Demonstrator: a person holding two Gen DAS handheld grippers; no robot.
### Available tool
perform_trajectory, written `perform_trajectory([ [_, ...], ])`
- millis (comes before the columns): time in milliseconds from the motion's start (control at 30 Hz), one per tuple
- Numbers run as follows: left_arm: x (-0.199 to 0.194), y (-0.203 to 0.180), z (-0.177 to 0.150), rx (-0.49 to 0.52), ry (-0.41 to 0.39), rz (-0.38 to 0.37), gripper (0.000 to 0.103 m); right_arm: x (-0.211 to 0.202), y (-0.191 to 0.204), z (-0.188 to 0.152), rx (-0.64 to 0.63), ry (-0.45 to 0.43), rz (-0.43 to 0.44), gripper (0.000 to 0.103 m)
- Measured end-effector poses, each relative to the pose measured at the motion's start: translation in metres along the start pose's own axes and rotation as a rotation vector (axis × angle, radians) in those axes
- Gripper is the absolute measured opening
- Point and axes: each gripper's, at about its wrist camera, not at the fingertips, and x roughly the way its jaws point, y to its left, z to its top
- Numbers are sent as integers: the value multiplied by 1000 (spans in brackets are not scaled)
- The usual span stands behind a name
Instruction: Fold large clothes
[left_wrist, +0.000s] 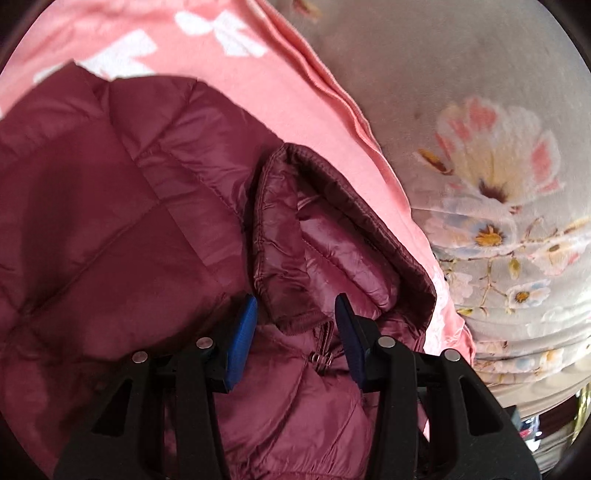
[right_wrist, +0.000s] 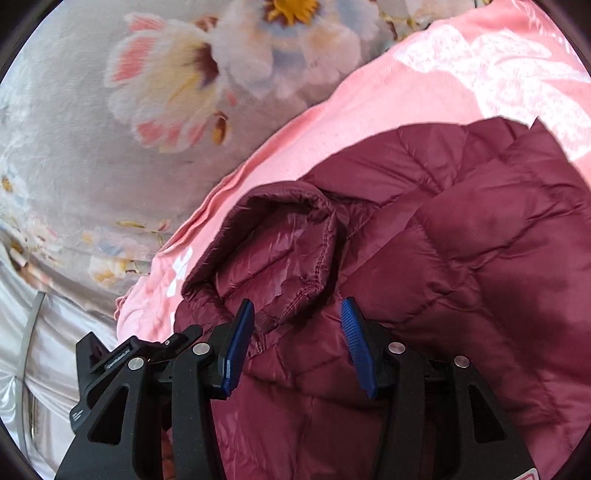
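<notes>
Fingers (left_wrist: 240, 347) of the left gripper (left_wrist: 297, 314) and of the right gripper (right_wrist: 297, 314) stand apart, clamping nothing. Both hover above a maroon puffer jacket (left_wrist: 110, 229), which lies on a pink blanket (left_wrist: 229, 81) over a floral bedcover (left_wrist: 480, 147).

Grey floral bedspread (left_wrist: 491, 177) under a pink white-patterned blanket (right_wrist: 424, 81), in soft daylight

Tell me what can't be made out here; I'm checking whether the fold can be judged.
- Maroon puffer jacket: its lower part is cut off by the frame edge and the left claw in the left wrist view, so overall fold is unclear.
- Same in the right wrist view, behind the right claw.
- Pink blanket: white print blurred.
- Person: not visible.
</notes>
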Motion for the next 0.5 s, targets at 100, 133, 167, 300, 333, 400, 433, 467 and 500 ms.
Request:
perform_trajectory([
  [100,5,-4,1,20,9,-10,12,8,9,1,-41,12,-8,12],
  [133,3,-6,1,35,-2,-9,12,7,16,2,-74,10,-22,12],
  [167,-5,-11,-1,59,-35,-15,8,-2,23,2,-105,-27,-17,10],
  [300,-43,-27,-12,165,-139,-69,7,-25,31,-7,-226,-110,-36,8],
  [333,-47,-29,-16,195,-154,-51,7,-20,28,-9,-245,-93,-77,8],
  [400,-42,-25,-24,235,-158,21,7,-3,13,-15,-228,-23,-125,8],
  [433,-35,-20,-27,239,-146,44,7,1,9,-17,-225,-10,-136,7],
  [467,-31,-16,-29,236,-139,64,7,2,7,-18,-227,-7,-141,7],
  [500,-24,-9,-32,233,-129,89,7,4,6,-19,-234,-3,-149,7],
])
